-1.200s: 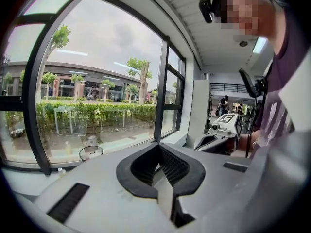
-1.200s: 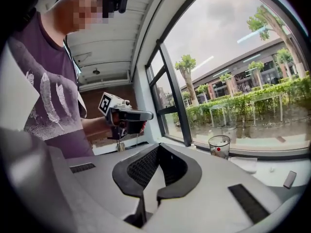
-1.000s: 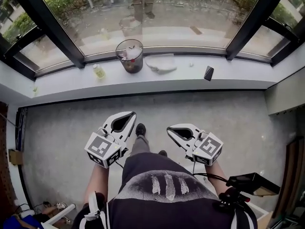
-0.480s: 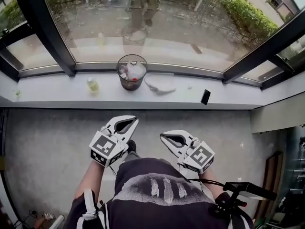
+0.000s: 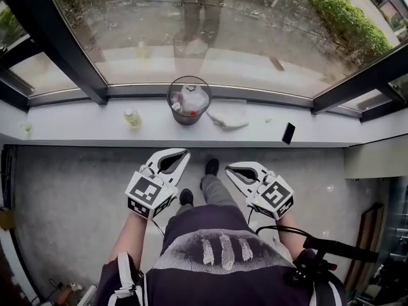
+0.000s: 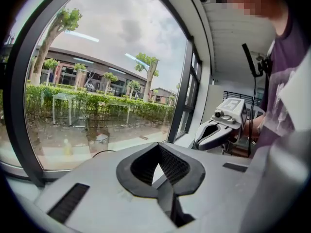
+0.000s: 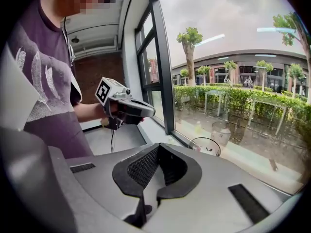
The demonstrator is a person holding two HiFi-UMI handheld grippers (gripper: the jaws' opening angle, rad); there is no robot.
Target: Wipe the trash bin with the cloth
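Left tool [image 5: 185, 151] and right tool [image 5: 228, 168], both pressed together, face distant trash bin [image 5: 185, 119].

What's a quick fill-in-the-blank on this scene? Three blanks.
1. In the head view, the cloth lies on the sill just ___ of the trash bin.
2. The small bottle stands on the bin's ___ side.
3. The left gripper and right gripper are both ___, holding nothing.
Missing: right; left; shut.

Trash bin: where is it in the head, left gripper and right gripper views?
Head view: trash bin upper centre, on the windowsill.
Left gripper view: only a sliver of its rim, lower left of centre.
Right gripper view: the bin right of centre, by the glass.
Shared landmark: the windowsill.
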